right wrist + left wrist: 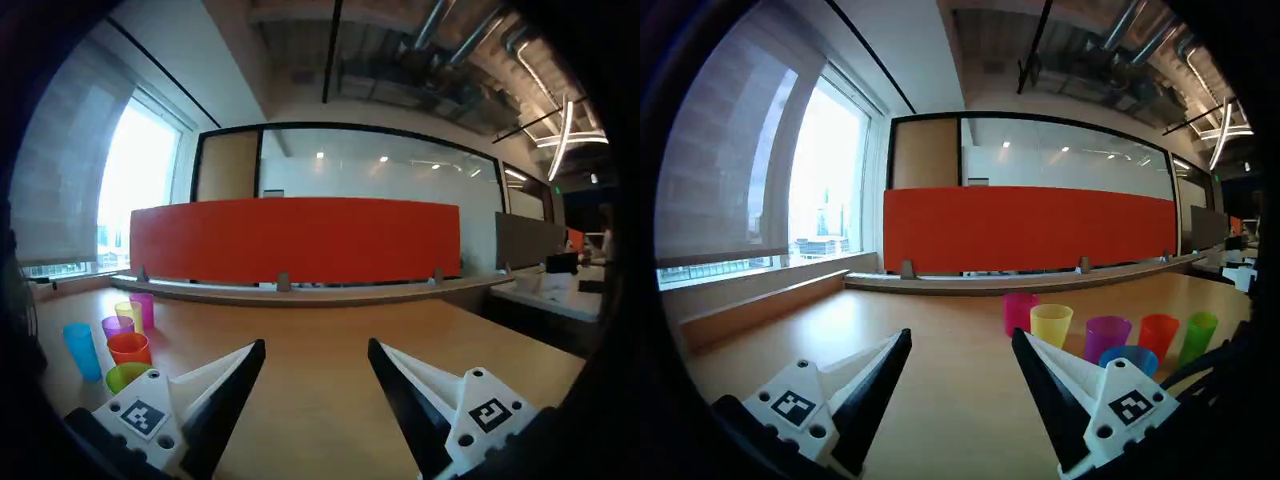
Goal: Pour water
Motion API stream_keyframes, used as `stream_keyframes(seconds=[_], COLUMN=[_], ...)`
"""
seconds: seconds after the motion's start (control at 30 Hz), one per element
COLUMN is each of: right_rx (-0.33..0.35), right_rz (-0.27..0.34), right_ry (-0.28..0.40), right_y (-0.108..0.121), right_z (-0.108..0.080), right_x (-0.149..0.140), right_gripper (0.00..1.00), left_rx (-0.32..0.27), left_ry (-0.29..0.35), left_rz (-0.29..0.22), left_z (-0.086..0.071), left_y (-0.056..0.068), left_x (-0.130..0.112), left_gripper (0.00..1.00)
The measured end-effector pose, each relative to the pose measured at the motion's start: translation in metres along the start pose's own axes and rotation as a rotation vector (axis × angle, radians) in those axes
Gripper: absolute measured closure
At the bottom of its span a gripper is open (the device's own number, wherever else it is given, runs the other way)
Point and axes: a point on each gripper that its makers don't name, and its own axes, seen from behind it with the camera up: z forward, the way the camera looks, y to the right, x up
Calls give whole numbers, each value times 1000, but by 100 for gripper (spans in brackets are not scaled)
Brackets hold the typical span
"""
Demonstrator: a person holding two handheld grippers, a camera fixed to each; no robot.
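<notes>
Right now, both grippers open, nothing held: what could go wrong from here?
1. Tight cluster: closing on the yellow cup could knock the pink cup or purple cup over.
2. The blue cup sits right past the left gripper, partly hidden behind it; moving forward may tip it.

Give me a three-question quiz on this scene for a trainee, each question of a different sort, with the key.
1. True or false: the left gripper is shut on a cup.
2. Pick one. The long panel standing along the far edge of the desk is: A red-orange, B blue, C green.
3. How many coloured cups stand grouped on the desk?

Key: 1 false: its fingers stand apart with nothing between them. 2 A. 3 six.
</notes>
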Motion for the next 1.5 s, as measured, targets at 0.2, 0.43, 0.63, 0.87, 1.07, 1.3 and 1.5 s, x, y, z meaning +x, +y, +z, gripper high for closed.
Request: stream_keyframes(seconds=[0.2,0.43,0.63,0.87,1.07,1.3,1.5], right_rx=[5,10,10,10,10,10,10], right_rz=[-1,-1,1,-1,0,0,0], right_ry=[0,0,-1,-2,-2,-2,-2], right_y=[-2,-3,-3,-3,-3,-3,-3], right_z=[-1,-1,-1,-1,-1,-1,-1], right_x=[1,0,0,0,0,0,0], right_gripper=[0,0,0,1,1,1,1], left_rx=[0,0,0,0,0,0,0], left_ry=[0,0,0,0,0,0,0], left_rz=[0,0,0,0,0,-1,0], left_z=[0,0,0,0,0,0,-1], left_y=[0,0,0,0,-1,-1,-1], left_x=[0,0,0,0,0,0,0], left_gripper=[7,7,7,7,7,7,7])
